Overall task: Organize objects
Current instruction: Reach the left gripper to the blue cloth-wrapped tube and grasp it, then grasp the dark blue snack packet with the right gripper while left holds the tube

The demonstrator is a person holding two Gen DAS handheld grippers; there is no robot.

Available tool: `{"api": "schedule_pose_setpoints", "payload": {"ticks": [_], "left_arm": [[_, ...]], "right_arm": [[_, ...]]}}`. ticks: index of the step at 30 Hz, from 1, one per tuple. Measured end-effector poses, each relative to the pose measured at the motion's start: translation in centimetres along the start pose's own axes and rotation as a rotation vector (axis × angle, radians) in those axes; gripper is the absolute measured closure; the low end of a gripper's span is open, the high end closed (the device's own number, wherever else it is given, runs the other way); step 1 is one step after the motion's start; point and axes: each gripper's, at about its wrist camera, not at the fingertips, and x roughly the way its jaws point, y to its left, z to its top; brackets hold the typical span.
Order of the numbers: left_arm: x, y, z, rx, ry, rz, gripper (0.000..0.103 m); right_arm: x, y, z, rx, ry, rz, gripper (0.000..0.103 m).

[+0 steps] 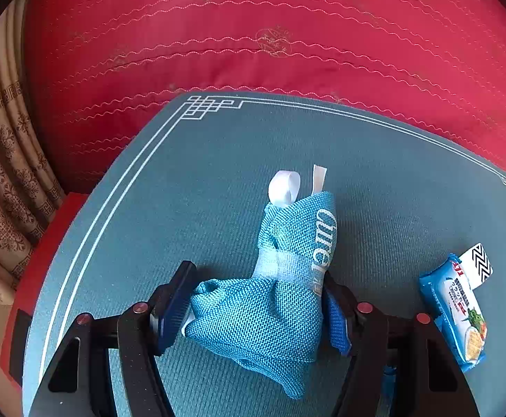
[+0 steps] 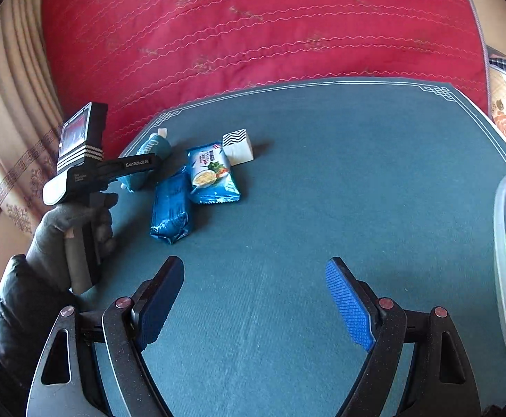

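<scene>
The left gripper (image 1: pixel 253 309) clamps the blue mesh pouch (image 1: pixel 273 278) at its waist, likely for carrying to the plastic bin (image 2: pixel 503 243); the right gripper (image 2: pixel 254 304) hangs spread, empty.

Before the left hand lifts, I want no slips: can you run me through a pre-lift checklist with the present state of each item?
1. Left gripper jaws closed on the blue mesh pouch: ok, both pads press its sides.
2. Grip centred on the pouch: cannot tell, its bunched lower half sits between the pads.
3. Pouch off the mat: cannot tell.
4. Neighbours clear of the lift: ok, the noodle packet and white box lie apart to the right.
5. Right gripper free: ok, jaws wide open and nothing between them.
6. Clear container within view: ok, at the mat's right edge, already holding items.
</scene>
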Motion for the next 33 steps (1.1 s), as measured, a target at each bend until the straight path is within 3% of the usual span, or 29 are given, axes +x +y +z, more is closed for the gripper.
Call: {"api": "schedule_pose_setpoints", "payload": {"ticks": [4,12,18,22,33], "left_arm": [[-0.6,0.1,-0.4,-0.008,-0.013,-0.048,0.05],[-1.8,1.1,-0.1,-0.069,-0.044,-0.119,0.051],[-2.4,1.8,0.6,-0.097,-0.076,-0.101,0.051],[-2.5,1.8,0.6,-0.097,-0.083,-0.092,0.051],[-2.7,1.7,0.7,-0.092,-0.101,-0.09,0.051]], "right_arm": [[2.2,1.3,1.1,0.008,0.03,0.055,0.022],[5.4,4.2,3.1,-0.024,0.056,0.086,0.033],[7.1,7.1,4.0,-0.12,0.045,0.056,0.037],[8.7,8.4,4.6,-0.165,0.049,-0.017,0.04],[10.2,10.6,4.5,-0.238,0.05,-0.07,0.041]]}}
